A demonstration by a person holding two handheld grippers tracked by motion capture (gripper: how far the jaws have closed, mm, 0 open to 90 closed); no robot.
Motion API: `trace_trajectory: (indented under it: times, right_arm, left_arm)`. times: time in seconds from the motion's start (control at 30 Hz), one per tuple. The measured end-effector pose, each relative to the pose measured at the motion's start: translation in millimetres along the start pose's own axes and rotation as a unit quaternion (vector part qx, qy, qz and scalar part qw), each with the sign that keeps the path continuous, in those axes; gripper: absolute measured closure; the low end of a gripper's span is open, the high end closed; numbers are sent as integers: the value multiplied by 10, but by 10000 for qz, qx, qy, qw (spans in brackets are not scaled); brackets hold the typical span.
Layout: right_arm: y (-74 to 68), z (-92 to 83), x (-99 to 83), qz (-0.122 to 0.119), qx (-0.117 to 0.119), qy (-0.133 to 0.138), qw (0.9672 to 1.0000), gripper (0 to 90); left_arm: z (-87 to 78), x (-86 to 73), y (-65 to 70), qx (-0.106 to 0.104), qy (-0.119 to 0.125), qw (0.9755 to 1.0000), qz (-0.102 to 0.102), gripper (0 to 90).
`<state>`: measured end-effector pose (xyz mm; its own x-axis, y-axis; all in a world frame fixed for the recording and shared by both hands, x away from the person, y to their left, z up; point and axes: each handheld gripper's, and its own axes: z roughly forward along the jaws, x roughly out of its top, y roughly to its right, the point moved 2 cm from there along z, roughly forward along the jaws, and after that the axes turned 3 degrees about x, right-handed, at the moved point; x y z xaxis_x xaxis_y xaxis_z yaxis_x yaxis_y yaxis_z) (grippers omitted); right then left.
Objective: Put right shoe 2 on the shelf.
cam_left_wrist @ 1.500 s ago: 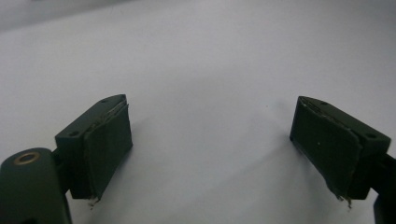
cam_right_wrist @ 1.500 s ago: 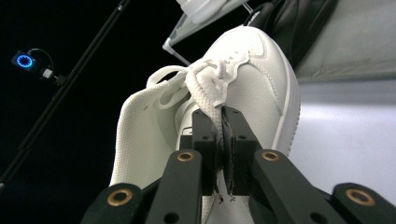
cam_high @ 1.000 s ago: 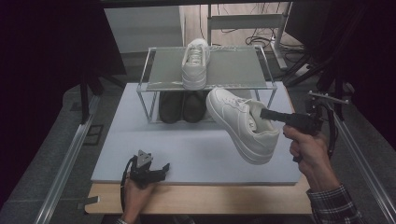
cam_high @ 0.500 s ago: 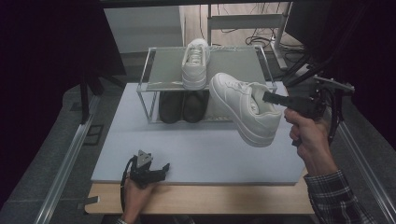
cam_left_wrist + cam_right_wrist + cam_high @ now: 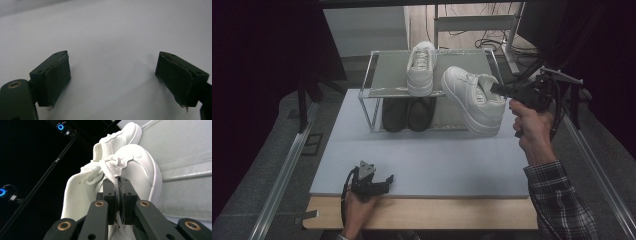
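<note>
A white sneaker [image 5: 474,100] hangs in the air at the right end of the shoe rack [image 5: 373,90], level with its top shelf and tilted toe-up. My right gripper [image 5: 495,89] is shut on the sneaker's heel-side collar; in the right gripper view the jaws [image 5: 119,182] pinch the fabric edge of this sneaker [image 5: 140,167]. Its mate, a second white sneaker [image 5: 421,67], stands on the top shelf and lies just beyond the held one [image 5: 117,135]. My left gripper [image 5: 384,180] rests at the table's front edge, open [image 5: 112,77] over bare table.
A pair of black shoes [image 5: 408,114] sits under the rack's shelf. The pale mat [image 5: 437,160] covers the table in front of the rack. Dark stands and cables [image 5: 562,85] crowd the right side, and metal rails [image 5: 287,165] run along both table sides.
My right hand has carried the white sneaker up and away from the table, toward the right end of the rack's top shelf. The left gripper has stayed put.
</note>
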<state>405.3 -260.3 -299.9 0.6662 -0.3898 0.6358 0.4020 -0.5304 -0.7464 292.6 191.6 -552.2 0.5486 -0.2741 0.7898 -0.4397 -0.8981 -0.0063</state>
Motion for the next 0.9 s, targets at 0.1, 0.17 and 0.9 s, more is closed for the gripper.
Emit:
trace_trajectory:
  times: [0.1,0.17,0.9]
  right_arm:
    - [34,44,29,5,-64,50,10000,850]
    - [64,86,57,5,-124,87,9999,851]
    - [195,681,320,-221,-735,392,9963,847]
  left_arm:
    - [-1,0,-2,1,-9,10000,12,121]
    - [-1,0,-1,1,-6,10000,8,121]
    - [0,0,-1,0,2,10000,-1,121]
